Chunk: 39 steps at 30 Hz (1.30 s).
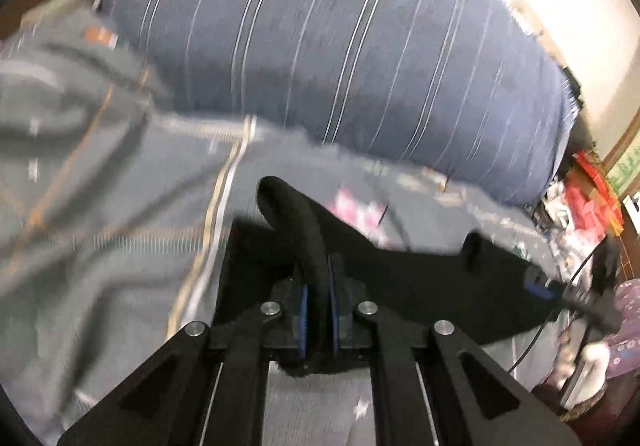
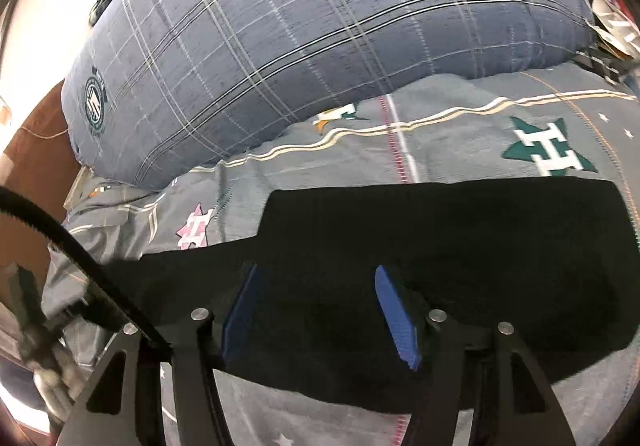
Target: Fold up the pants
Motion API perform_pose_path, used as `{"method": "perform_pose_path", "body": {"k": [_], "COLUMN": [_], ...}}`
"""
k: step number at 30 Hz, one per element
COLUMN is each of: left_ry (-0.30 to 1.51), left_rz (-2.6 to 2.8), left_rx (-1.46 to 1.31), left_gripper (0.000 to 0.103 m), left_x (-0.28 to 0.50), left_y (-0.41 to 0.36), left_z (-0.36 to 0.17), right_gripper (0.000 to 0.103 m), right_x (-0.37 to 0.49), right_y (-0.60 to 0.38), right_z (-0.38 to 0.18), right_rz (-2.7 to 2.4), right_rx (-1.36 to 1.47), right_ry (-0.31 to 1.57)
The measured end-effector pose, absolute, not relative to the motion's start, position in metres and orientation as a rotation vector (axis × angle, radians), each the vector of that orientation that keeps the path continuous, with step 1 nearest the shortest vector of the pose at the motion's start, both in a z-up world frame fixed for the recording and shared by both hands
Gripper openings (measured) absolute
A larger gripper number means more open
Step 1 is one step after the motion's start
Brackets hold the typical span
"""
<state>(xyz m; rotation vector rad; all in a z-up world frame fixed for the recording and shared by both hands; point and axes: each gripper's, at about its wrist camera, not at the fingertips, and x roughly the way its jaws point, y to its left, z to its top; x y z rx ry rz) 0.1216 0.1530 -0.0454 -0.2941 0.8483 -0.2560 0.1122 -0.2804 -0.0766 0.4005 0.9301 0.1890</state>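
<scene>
Pants [image 2: 440, 246], black, lie flat across the grey bedspread [image 2: 480, 126], at six o'clock from the blue plaid pillow [image 2: 320, 26]. Left tool [image 1: 318, 310] is clenched on a raised fold of the pants' fabric. Right tool [image 2: 320, 306] is released, its blue pads [image 2: 396, 310] spread above the cloth and gripping nothing. To fold well, I judge the pinched edge should be carried straight over and laid square on the far edge, the free tool pinning the crease. No containers are visible.

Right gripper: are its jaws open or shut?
Open: the right gripper shows its blue pads standing apart above the black pants, gripping nothing.
</scene>
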Motion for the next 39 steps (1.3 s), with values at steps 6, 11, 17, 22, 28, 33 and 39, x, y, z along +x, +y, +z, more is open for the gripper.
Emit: {"method": "perform_pose_path", "body": {"k": [6, 11, 17, 22, 28, 33, 39], "left_ry": [0.972, 1.005, 0.972, 0.943, 0.926, 0.913, 0.939], "left_rz": [-0.161, -0.136, -0.103, -0.104, -0.145, -0.148, -0.137], "left_rx": [-0.19, -0.26, -0.245, -0.218, -0.282, -0.285, -0.272], "left_gripper": [0.009, 0.011, 0.015, 0.015, 0.015, 0.015, 0.024], "left_x": [0.147, 0.127, 0.127, 0.124, 0.123, 0.122, 0.125], "left_y": [0.152, 0.166, 0.164, 0.163, 0.171, 0.17, 0.166], "left_z": [-0.093, -0.128, -0.127, -0.129, -0.132, -0.132, -0.128], "right_gripper": [0.066, 0.068, 0.069, 0.051, 0.007, 0.006, 0.004], "right_x": [0.1, 0.111, 0.162, 0.201, 0.204, 0.223, 0.232], "right_y": [-0.288, -0.292, -0.231, -0.191, -0.18, -0.183, -0.186], "right_z": [-0.085, -0.078, -0.083, -0.101, -0.096, -0.1, -0.124], "right_rz": [0.135, 0.091, 0.119, 0.018, -0.032, -0.048, 0.006], "right_rx": [0.395, 0.366, 0.259, 0.094, 0.0, 0.084, 0.161], "right_ry": [0.941, 0.943, 1.002, 1.092, 1.12, 1.101, 1.13]}}
